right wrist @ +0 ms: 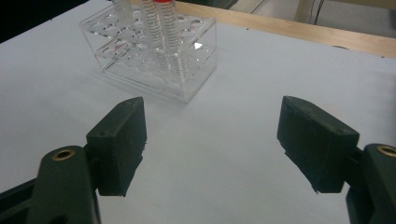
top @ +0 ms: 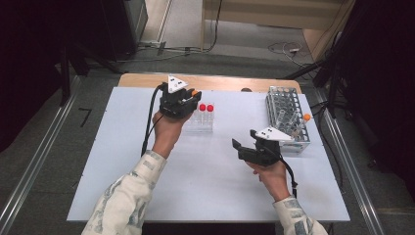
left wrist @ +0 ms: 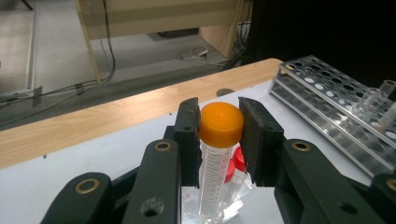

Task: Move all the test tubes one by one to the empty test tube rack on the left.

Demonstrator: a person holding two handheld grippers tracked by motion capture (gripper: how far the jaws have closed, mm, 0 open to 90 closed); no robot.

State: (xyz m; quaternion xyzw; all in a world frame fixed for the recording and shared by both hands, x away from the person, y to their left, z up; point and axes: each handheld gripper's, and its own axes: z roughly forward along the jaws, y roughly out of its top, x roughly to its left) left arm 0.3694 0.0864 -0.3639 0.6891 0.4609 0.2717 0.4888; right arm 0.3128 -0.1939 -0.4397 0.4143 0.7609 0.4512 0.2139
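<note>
Left gripper (left wrist: 219, 140) fingers clamped on orange-capped tube (left wrist: 219, 140); right gripper (right wrist: 212, 149) fingers wide apart, nothing between.

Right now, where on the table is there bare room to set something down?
Free: the white mat near the front edge, and its left side. Crowded: around the clear rack by the left gripper, and the metal rack at right.
</note>
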